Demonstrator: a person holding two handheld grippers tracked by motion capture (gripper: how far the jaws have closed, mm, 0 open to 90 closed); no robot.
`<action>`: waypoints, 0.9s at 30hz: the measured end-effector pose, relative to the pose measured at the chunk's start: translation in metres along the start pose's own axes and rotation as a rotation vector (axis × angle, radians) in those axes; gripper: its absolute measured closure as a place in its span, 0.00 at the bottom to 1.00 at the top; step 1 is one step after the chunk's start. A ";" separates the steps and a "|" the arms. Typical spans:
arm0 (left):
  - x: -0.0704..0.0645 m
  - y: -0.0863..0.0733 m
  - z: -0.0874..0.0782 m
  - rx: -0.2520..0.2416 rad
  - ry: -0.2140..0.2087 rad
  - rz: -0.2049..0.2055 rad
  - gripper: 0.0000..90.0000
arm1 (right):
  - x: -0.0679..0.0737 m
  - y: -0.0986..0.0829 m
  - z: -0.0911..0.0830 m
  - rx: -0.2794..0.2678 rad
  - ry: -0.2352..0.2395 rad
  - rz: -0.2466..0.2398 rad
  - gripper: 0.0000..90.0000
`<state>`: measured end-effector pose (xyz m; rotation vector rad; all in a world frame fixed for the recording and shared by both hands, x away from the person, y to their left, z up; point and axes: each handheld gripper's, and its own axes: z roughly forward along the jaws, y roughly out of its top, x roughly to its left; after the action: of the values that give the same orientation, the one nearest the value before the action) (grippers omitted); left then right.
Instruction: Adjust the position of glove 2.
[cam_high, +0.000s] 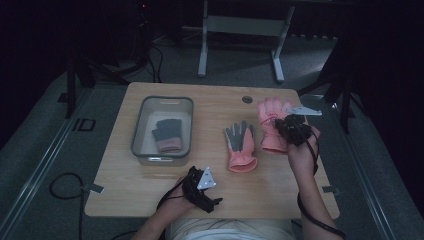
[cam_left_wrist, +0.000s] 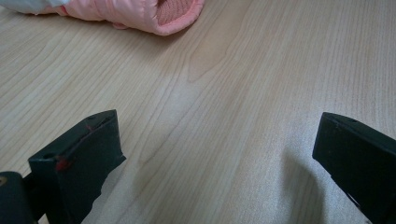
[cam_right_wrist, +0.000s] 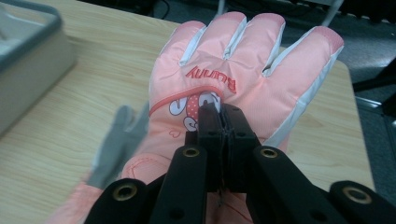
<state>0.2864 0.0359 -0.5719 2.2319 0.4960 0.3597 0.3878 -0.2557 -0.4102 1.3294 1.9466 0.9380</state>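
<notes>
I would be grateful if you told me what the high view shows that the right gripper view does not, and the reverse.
High view alone: a dark glove lying inside the grey bin, the left gripper near the table's front edge, and the whole grey-palmed glove.

Right gripper view alone: the word Bunny and a cartoon print on the pink glove, and the right gripper with jaws closed together on that glove's back.

Both: the pink glove with the right gripper on it, the bin, the wooden table, and grey fingers of the neighbouring glove.
</notes>
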 end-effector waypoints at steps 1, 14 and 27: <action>0.000 0.000 0.000 0.000 -0.001 0.001 0.01 | 0.004 0.002 -0.001 -0.001 0.006 -0.001 0.97; 0.000 0.000 -0.001 -0.001 -0.006 0.007 0.01 | 0.057 0.007 0.003 0.015 0.044 -0.029 0.97; 0.000 0.000 -0.001 -0.001 -0.012 0.004 0.01 | 0.080 -0.010 0.031 0.091 0.058 -0.050 0.97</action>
<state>0.2859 0.0366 -0.5715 2.2328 0.4851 0.3477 0.3812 -0.1755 -0.4433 1.3107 2.0797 0.8823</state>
